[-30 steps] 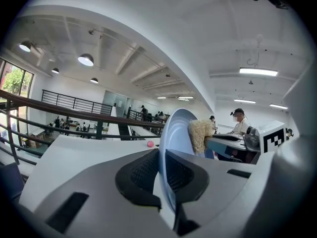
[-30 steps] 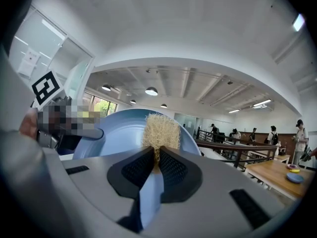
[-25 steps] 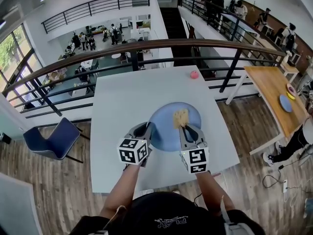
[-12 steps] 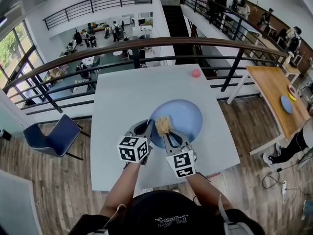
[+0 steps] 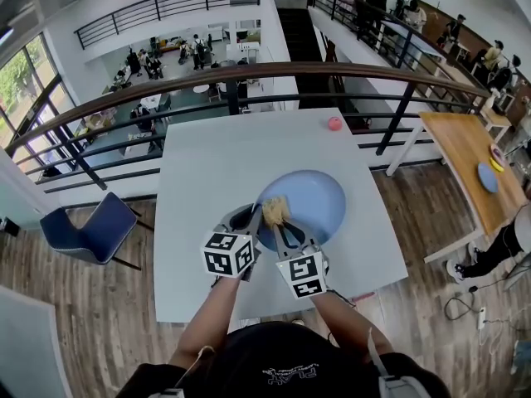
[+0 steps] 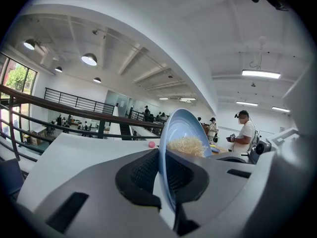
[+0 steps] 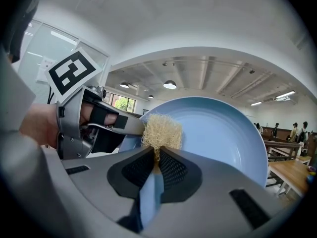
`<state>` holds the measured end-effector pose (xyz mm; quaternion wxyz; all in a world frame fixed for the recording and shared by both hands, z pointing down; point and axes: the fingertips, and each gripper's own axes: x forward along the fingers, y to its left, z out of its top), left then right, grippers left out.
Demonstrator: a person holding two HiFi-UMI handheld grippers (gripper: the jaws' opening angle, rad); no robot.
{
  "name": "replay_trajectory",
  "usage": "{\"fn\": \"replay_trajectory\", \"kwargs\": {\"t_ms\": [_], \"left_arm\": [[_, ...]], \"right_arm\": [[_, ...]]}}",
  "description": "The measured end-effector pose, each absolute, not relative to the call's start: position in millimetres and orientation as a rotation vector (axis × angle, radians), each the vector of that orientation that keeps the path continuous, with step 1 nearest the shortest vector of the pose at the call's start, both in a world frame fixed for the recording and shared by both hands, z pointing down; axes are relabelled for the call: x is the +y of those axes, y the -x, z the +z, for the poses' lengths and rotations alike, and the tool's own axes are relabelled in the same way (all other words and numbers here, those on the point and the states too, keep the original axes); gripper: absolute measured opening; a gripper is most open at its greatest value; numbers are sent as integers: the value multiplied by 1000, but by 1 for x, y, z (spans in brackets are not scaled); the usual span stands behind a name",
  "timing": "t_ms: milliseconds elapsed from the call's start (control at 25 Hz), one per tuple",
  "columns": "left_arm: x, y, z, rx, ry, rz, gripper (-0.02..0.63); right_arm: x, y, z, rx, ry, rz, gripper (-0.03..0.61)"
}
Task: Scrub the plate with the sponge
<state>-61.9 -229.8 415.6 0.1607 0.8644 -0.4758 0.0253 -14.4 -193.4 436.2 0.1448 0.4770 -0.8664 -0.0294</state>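
Plate [image 5: 319, 196]: smooth pale-blue disc, its rim clenched in your left gripper [image 5: 250, 220].
Sponge [image 5: 276, 211]: fibrous yellowish tuft, grasped by your right gripper [image 5: 281, 227].

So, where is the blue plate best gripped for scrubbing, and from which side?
Probably grip the plate by its thin near-left rim, from the person's side, as the left gripper does. The rim fits between jaws, and the face stays free for the sponge.

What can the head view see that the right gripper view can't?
Only the head view shows the pink ball and the blue chair. Only the right gripper view shows, up close, the right claw squeezing the sponge between its black pads. Both show the blue plate and the left claw holding its rim.
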Motion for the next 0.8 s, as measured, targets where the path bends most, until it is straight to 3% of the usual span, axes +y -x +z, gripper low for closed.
{"fn": "replay_trajectory", "kwargs": {"t_ms": [800], "left_arm": [[-233, 65, 413, -1349, -2471, 67, 26]], "right_arm": [[-212, -39, 431, -2416, -1545, -46, 44]]}}
